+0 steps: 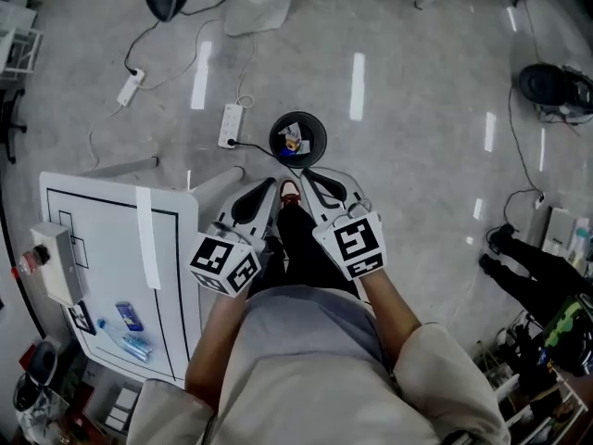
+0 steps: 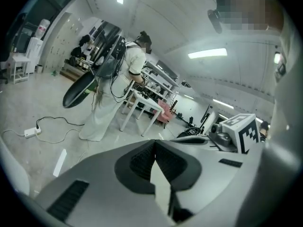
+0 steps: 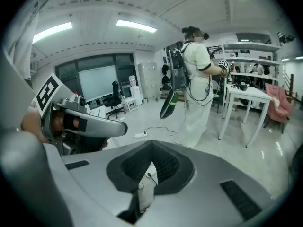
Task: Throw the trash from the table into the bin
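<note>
While both sets of jaws sit clenched on nothing, my left gripper [image 1: 264, 191] and right gripper [image 1: 315, 182] hang side by side, tips toward the bin [image 1: 318, 123]. So my call is this: swing left, open wide before coming down, pinch the small bottle [image 1: 137, 346] across its middle. It lies beside a blue packet [image 1: 129, 316] on the table [image 1: 102, 239], well apart from both grippers, off to my left.

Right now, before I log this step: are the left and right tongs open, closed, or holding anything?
Left tongs: closed, nothing between them.
Right tongs: closed, nothing between them.
</note>
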The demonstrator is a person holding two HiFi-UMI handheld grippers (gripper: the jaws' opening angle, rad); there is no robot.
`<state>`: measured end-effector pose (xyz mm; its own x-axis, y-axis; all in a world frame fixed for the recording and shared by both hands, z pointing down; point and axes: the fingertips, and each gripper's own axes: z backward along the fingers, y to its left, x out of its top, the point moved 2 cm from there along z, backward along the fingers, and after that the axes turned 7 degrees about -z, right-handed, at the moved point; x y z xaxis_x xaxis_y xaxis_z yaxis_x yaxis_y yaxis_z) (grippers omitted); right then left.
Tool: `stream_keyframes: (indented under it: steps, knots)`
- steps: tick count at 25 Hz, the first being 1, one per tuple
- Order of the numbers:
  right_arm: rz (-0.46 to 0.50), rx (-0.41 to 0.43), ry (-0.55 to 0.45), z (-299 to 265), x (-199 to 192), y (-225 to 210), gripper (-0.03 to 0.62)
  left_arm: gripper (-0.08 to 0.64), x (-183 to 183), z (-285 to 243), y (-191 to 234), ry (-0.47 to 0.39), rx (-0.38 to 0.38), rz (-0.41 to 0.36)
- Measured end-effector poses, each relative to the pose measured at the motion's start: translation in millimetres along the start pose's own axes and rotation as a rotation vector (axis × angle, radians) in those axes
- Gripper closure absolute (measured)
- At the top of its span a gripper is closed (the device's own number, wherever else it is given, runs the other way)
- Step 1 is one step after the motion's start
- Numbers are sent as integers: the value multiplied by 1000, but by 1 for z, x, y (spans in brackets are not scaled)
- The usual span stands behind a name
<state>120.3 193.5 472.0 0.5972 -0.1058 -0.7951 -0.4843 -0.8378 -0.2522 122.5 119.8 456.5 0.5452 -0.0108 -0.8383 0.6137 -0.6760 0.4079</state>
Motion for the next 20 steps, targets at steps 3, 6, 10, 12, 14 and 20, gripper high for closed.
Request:
stream_keyframes:
  steps: [3,6,10,12,14,20]
  knots:
    - [-6,3,-25,19,14,10,569,552,18,9,-11,-29,-14,-39]
    - [-5,5,-59,36,28,18,569,552,33,16,-21,-60,-21,-65]
    - [5,-1,-118,56,50,29,569,552,52,28,-37,-105,-41,-82]
    - [16,-10,-153,66,62,35,569,552,61,35,-48,-126,-57,-96]
    - [25,-16,-192,77,74,41,569,552,71,42,-59,-147,-71,-120]
    - [63,-12,-297,113,106,63,569,554,104,63,-85,-223,-80,-189]
